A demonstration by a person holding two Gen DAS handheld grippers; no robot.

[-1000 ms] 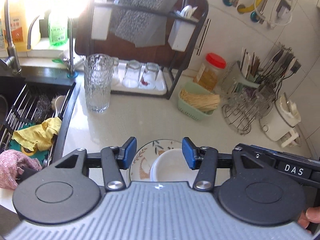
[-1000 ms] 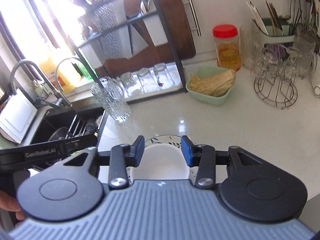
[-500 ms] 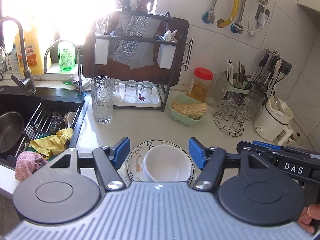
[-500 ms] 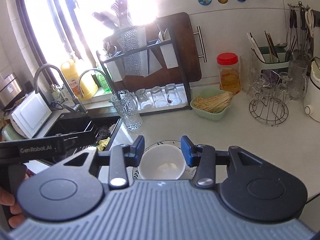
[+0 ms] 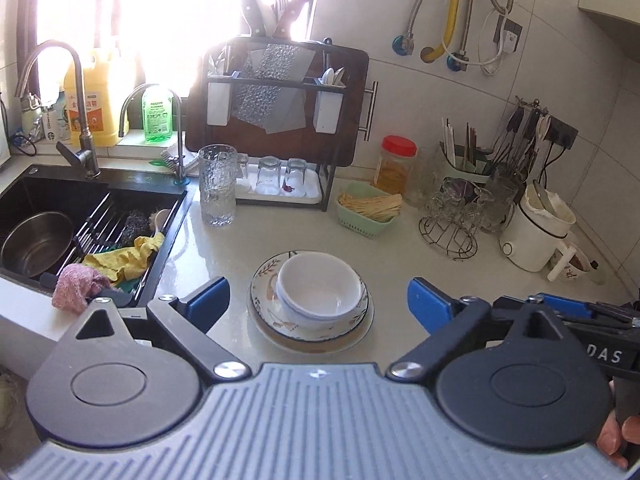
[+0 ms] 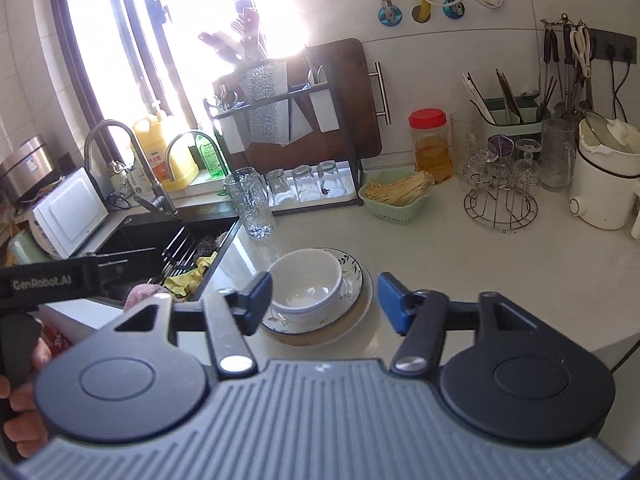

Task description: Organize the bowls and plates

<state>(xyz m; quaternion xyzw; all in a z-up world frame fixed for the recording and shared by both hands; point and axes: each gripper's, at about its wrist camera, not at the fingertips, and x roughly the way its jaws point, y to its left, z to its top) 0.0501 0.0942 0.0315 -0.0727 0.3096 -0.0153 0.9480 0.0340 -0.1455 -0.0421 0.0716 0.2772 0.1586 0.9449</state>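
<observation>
Above the near counter edge, the left gripper (image 5: 318,300) and right gripper (image 6: 325,300) both hover spread and empty. Between them, the white bowls (image 5: 320,286) sit nested on stacked plates (image 5: 310,334) (floral one uppermost). Stacking appears finished; any next move calls for gripping the plate rim.

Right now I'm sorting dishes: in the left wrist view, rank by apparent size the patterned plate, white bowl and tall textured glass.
1. patterned plate
2. white bowl
3. tall textured glass, though it stands farther away, so its true size is unsure.

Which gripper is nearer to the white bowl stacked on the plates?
Right, by a small margin. The right gripper frames the white bowl closely, its left pad overlapping the rim. The left gripper is open wider, the bowl sitting smaller between its jaws.
</observation>
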